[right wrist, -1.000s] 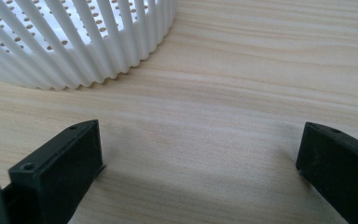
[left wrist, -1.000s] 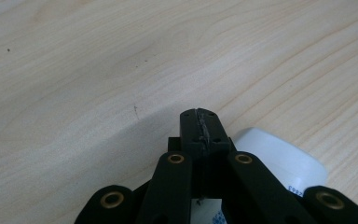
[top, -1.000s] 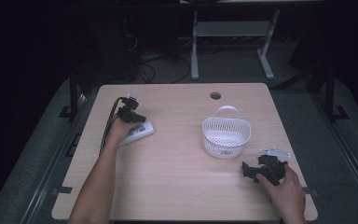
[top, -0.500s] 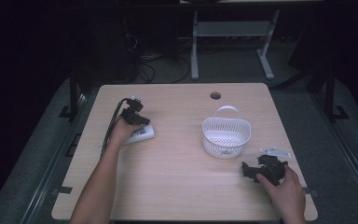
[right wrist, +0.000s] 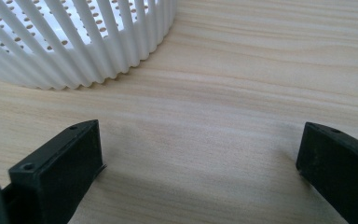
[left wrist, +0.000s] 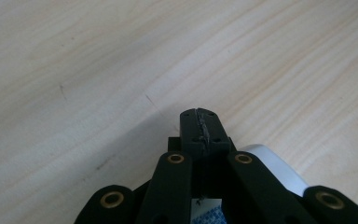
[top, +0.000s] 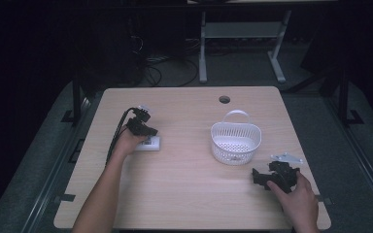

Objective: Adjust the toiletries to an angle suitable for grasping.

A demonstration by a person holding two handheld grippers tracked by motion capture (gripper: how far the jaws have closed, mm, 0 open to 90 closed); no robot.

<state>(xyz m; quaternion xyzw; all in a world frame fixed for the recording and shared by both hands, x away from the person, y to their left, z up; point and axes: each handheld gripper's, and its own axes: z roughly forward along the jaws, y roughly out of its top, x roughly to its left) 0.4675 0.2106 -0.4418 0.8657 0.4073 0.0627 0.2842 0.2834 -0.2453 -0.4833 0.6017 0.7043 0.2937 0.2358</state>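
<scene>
My left gripper (left wrist: 200, 135) has its jaws pressed together over a small white rounded-corner packet (top: 148, 143). My right gripper (right wrist: 200, 158) gapes wide; the white slatted plastic basket (right wrist: 88, 37) sits just beyond its jaws.

The surface (top: 189, 194) is pale wood with a fine, streaky grain, and a dark round hole (top: 224, 99) sits near its far edge. The basket (top: 236, 142) is white, its wall ribbed in upright slats and dotted with small holes, while both the left tongs (left wrist: 200, 128) and the right tongs (right wrist: 200, 158) are matt black, the left with brass-coloured rivets. Under the left tongs lies a white packet (left wrist: 272, 165) with a blue-checked patch.
</scene>
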